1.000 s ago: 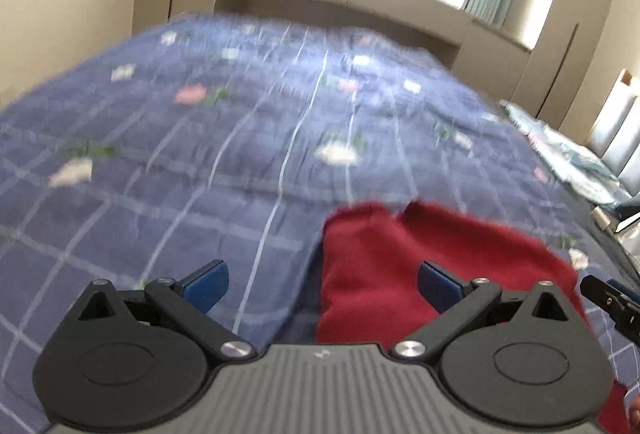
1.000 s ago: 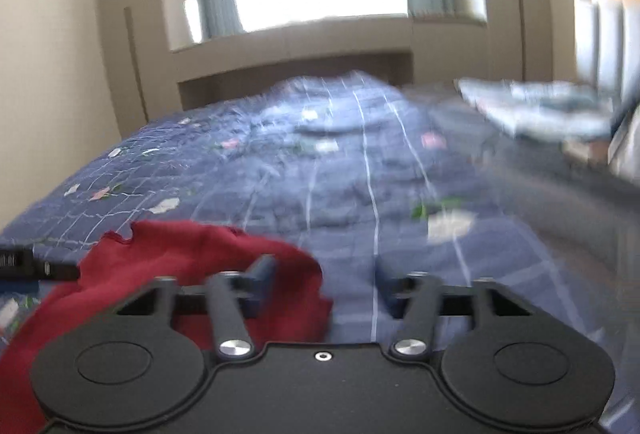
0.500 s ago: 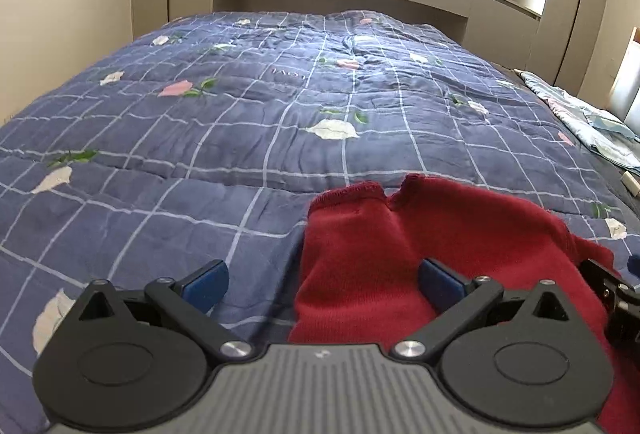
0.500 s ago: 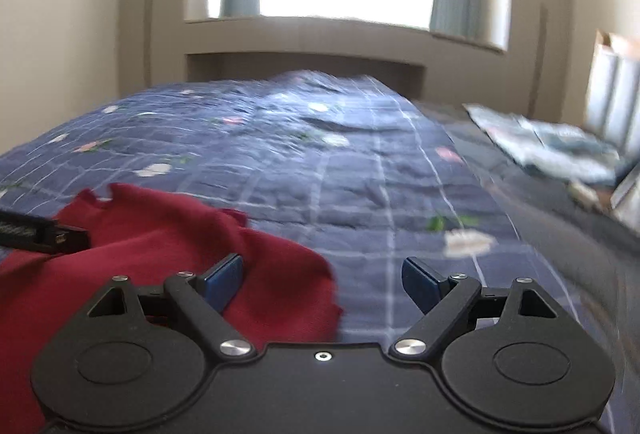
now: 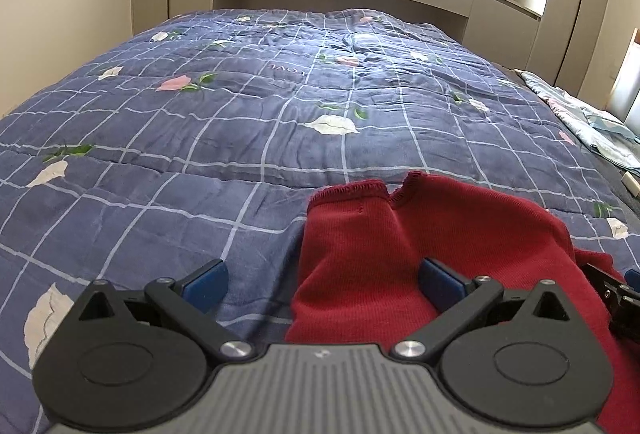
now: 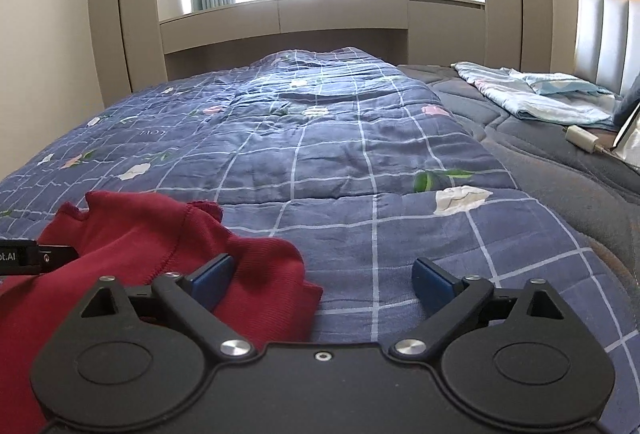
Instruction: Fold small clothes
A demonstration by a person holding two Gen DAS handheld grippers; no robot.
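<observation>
While the crumpled dark-red knit garment (image 5: 420, 234) lies on the blue checked quilt (image 5: 240, 137), left gripper (image 5: 322, 284) straddles its left edge, jaws wide, empty; right gripper (image 6: 324, 280) straddles its right edge, jaws opening, gripping nothing.

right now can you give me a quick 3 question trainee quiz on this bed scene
1. True or false: the left gripper is clamped on the red garment.
2. What lies under the garment? A) blue checked quilt B) wooden table C) grey carpet
3. Fill in: the right gripper has its jaws ____.

Key: 1 false, its fingers stand apart with the garment's edge between them. 2 A, the blue checked quilt. 3 opening, over the garment's corner.
</observation>
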